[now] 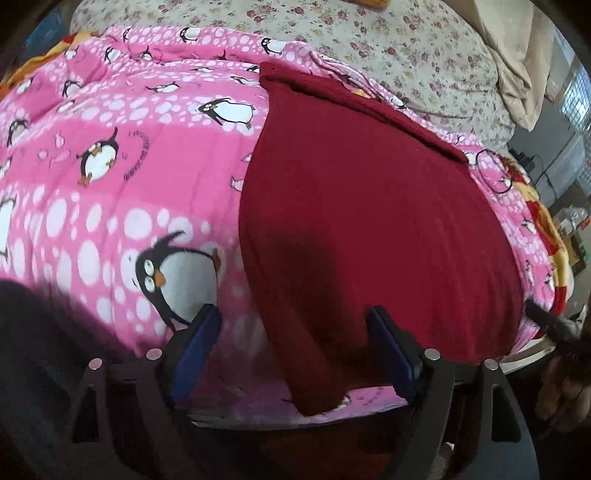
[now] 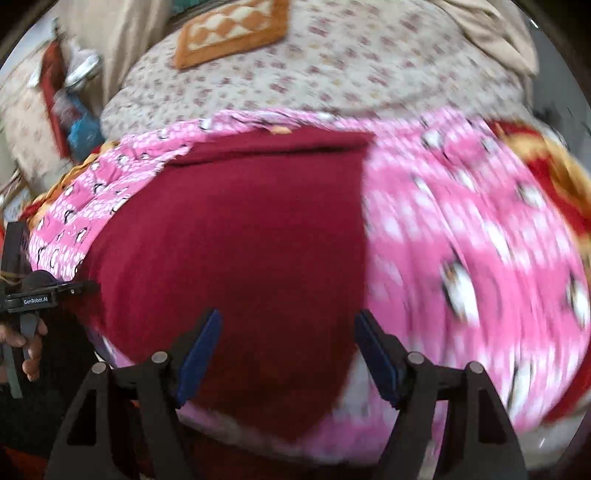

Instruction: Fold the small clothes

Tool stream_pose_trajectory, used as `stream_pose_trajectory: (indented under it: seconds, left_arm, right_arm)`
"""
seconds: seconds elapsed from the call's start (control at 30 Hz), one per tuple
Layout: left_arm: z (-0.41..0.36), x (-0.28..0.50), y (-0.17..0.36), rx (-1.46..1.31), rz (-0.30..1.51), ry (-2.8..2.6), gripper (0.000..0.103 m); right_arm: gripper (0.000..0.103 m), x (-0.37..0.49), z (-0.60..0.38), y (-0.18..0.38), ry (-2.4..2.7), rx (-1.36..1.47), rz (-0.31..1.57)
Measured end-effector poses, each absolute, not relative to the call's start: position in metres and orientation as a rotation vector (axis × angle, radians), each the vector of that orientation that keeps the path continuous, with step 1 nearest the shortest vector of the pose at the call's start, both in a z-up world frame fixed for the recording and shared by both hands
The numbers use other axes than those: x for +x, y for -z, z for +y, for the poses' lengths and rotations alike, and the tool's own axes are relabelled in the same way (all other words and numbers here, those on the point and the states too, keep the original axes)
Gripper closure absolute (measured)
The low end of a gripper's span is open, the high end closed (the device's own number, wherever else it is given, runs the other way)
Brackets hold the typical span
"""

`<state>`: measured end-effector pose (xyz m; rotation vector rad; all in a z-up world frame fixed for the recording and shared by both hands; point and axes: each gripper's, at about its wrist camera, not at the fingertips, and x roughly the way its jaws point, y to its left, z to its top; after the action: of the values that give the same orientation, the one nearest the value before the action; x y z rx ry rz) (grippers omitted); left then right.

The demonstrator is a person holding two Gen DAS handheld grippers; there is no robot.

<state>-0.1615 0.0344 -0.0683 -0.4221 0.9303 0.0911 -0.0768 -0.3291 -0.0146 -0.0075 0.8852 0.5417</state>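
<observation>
1. Centrally, a dark red garment lies flat on a pink penguin-print blanket spread over a bed with a floral sheet.
2. In the left wrist view its long axis runs from the lower centre of the frame up to a folded band at the upper centre, leaning slightly left.
3. In the right wrist view the same garment fills the centre, its folded band toward the top; this view is motion-blurred.
4. The left claw is spread open above the garment's near left edge, gripping nothing.
5. The right claw is likewise spread wide over the garment's near end, empty.
6. At the left edge of the right wrist view, the other tool's body reads "GenRobot.AI".
7. An orange checked cushion lies at the top of that view.
</observation>
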Motion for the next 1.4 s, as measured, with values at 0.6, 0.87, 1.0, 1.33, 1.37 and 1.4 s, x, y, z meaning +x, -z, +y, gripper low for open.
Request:
stream_pose_trajectory:
  seconds: [0.6, 0.87, 1.0, 1.33, 1.37, 1.4]
  left_arm:
    - [0.028, -0.164, 0.058, -0.428, 0.881, -0.049, 0.103]
    - [0.037, -0.164, 0.068, -0.526, 0.893, -0.040, 0.100]
    - [0.039, -0.164, 0.069, -0.549, 0.891, -0.037, 0.099]
    - [0.033, -0.185, 0.007, -0.430, 0.738, 0.030, 0.103]
    - [0.033, -0.189, -0.003, -0.417, 0.710, 0.038, 0.103]
    - [0.034, -0.195, -0.015, -0.408, 0.677, 0.048, 0.103]
  right_arm:
    - [0.072, -0.071, -0.346, 0.044, -0.608, 0.167, 1.033]
    - [0.083, -0.067, -0.356, 0.059, -0.627, 0.313, 1.110]
    - [0.070, -0.069, -0.344, 0.066, -0.681, 0.302, 1.148]
    - [0.096, -0.098, -0.350, -0.024, -0.867, 0.226, 0.760]
    - [0.096, -0.102, -0.356, -0.035, -0.871, 0.237, 0.710]
    - [0.096, -0.104, -0.361, -0.045, -0.872, 0.244, 0.673]
